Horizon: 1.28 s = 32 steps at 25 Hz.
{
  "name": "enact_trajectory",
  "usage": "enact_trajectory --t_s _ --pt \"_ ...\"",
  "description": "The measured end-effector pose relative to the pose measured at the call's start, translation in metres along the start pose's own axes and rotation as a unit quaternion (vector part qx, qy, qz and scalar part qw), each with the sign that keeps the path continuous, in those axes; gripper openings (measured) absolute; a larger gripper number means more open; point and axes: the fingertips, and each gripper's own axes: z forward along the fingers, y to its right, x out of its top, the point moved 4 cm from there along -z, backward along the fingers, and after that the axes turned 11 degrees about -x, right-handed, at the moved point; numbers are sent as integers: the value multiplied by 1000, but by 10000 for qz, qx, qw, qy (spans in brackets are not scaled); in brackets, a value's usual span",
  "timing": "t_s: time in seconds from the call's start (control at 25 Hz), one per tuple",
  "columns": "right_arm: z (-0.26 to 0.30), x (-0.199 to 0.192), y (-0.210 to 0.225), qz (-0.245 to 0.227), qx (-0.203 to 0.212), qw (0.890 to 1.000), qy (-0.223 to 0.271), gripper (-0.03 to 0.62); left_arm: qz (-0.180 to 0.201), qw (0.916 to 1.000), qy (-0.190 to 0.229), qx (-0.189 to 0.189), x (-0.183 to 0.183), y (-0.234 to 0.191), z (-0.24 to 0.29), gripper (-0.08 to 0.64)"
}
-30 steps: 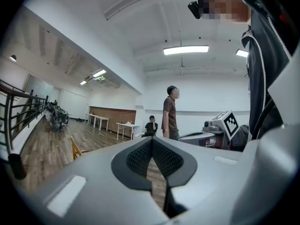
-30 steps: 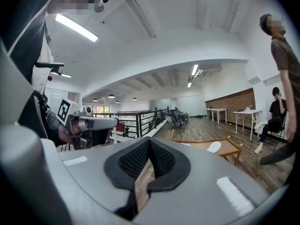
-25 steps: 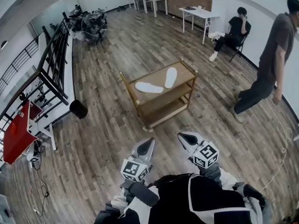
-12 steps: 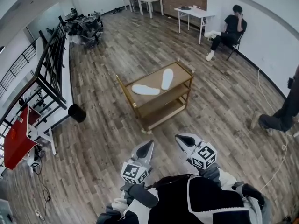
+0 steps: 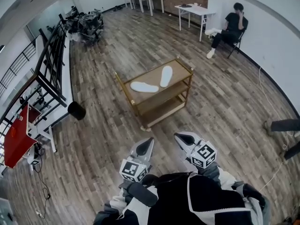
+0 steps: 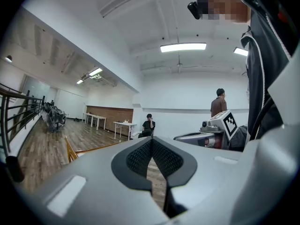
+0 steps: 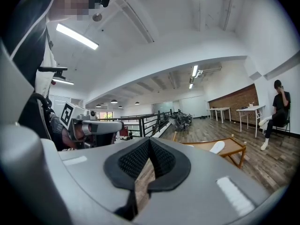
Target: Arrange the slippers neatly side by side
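**Approach stage: both grippers shut and empty, slippers out of reach**

Judgement: the step in hand is the walk-up; no arranging has begun.

I hold the left gripper (image 5: 149, 142) and the right gripper (image 5: 181, 138) close in front of my body, pointing forward over bare plank floor. Ahead, well apart from both, stands the wooden cart (image 5: 151, 75). The two white slippers lie on its top shelf. The nearer slipper (image 5: 144, 86) lies across the shelf. The farther slipper (image 5: 166, 76) lies at an angle to it, their ends near each other, so the pair is splayed, not side by side.

To do this step well, I should close on the cart squarely and stop at its long edge. I should open the jaws before reaching in. I would then take one slipper by its edge and turn it parallel to the other, leaving that one as the reference.

Tool state: in the left gripper view the pads meet with nothing between them. The right gripper view shows the same. Neither gripper touches anything. Beyond the cart, a person sits by the far wall, clear of my path.
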Motion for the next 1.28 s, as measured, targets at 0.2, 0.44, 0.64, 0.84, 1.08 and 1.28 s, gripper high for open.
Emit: enact_trajectory --t_s 0.2,0.44,0.64,0.84,1.08,1.28 --pt "-6 -5 1 70 -96 9999 -44 5 -40 9999 -45 -81 -3 4 2 18" --pt "-3 -16 6 210 -188 9995 -112 5 -168 9995 -215 -182 -14 -1 8 18" --pt "3 -25 17 291 -314 9989 -205 5 -245 9986 -263 -390 -25 -13 28 18" --pt "12 -23 37 285 -525 9980 -227 5 -235 9975 -323 -589 -26 -28 50 18" --pt "50 -15 70 305 -543 9975 -326 5 -162 9969 -310 -705 -24 -69 84 18" --pt "93 3 96 137 -517 9980 -341 5 -175 9965 -179 -799 -26 -113 112 18"
